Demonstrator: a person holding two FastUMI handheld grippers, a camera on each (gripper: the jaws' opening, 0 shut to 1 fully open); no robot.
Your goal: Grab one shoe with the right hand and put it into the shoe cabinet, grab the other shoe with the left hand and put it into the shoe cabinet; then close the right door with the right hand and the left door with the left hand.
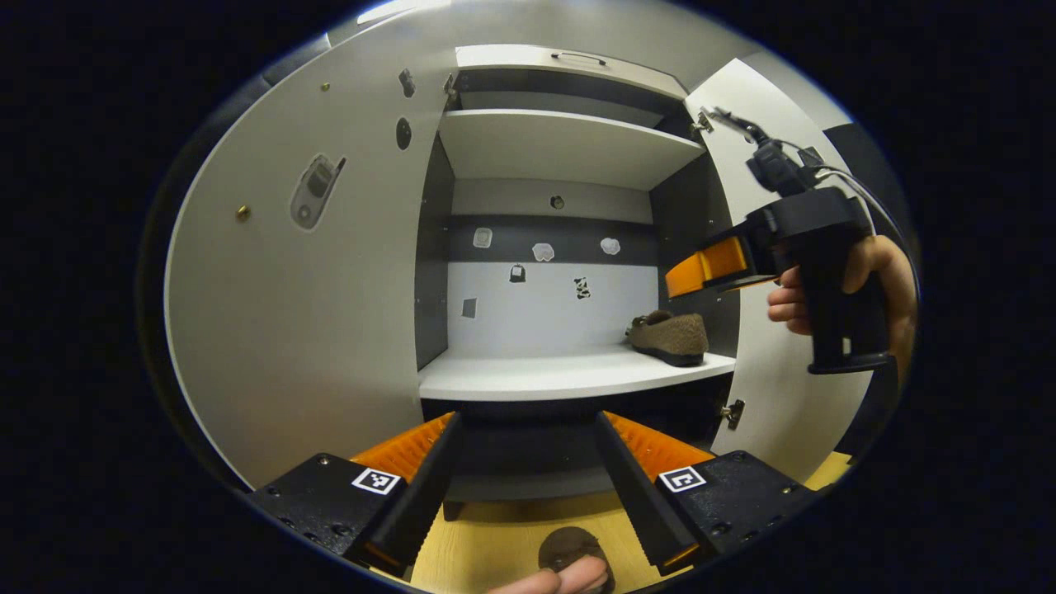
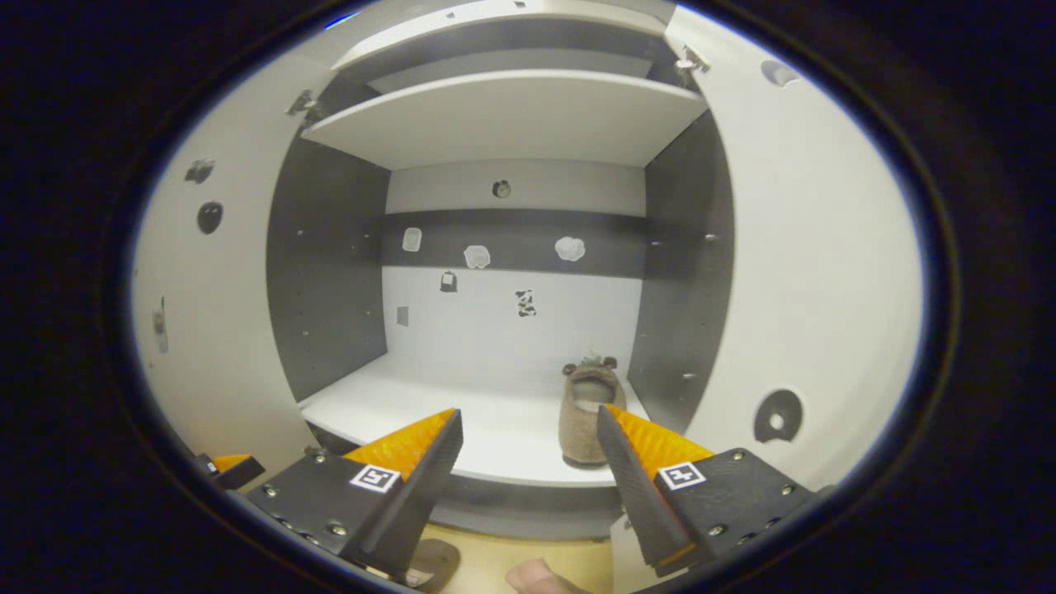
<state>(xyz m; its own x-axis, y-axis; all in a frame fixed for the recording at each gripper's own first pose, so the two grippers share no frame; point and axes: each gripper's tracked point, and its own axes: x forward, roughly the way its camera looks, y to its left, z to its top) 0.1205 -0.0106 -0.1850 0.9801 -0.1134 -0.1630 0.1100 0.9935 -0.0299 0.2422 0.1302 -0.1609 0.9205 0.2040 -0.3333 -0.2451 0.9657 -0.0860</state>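
Picking up the second shoe (image 1: 573, 551), low at the bottom centre of the left gripper view on the floor, means lowering the wide, empty left gripper (image 1: 528, 462) squarely over it, since the first shoe (image 2: 587, 412) already sits on the cabinet shelf (image 2: 495, 429) beyond the wide, empty right gripper (image 2: 528, 454).

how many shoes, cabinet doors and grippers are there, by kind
shoes: 2, one on the shelf, one on the floor
doors: 2, left door, right door
grippers: 2, left gripper, right gripper
total: 6
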